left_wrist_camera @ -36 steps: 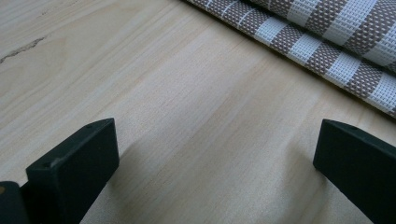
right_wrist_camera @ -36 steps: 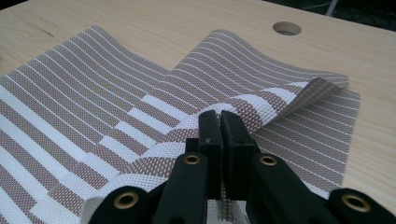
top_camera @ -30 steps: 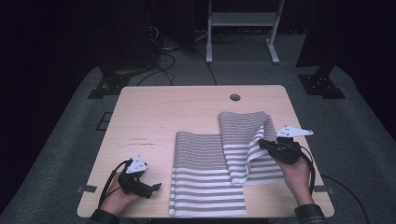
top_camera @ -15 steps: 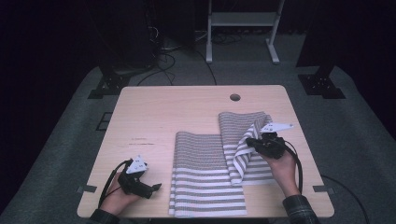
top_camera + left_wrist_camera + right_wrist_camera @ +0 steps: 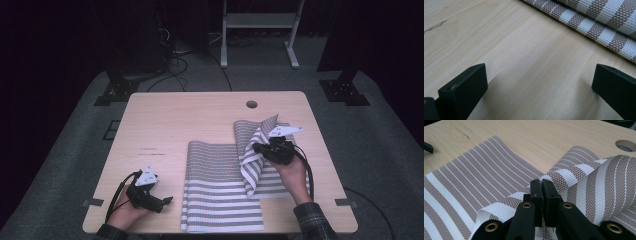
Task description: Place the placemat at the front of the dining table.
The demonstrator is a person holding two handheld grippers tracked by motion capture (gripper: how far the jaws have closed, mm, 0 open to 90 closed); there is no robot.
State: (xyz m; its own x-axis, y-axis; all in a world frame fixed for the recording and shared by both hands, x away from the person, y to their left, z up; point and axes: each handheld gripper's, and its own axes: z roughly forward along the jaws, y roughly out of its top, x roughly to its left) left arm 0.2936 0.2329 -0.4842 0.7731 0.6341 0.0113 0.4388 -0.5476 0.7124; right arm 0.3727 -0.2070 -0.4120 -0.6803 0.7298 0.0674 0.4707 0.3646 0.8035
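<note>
Two brown-and-white striped woven mats lie on the wooden table. One mat lies flat at the middle front. The right-hand mat has its edge lifted and folded over towards the left, partly over the flat one. My right gripper is shut on that lifted edge. In the right gripper view its jaws are pressed together on the mat's white-banded fold. At the front left, my left gripper rests open on bare wood. In its own view the jaws stand wide apart, with a mat edge beyond.
A round cable hole sits near the table's far edge, also seen in the right gripper view. On the dark floor behind the table are a white metal stand and loose cables. Bare wood spreads over the table's left half.
My right gripper has moved left with the mat's edge in it, folding the right-hand mat further over. The left gripper has stayed where it was.
</note>
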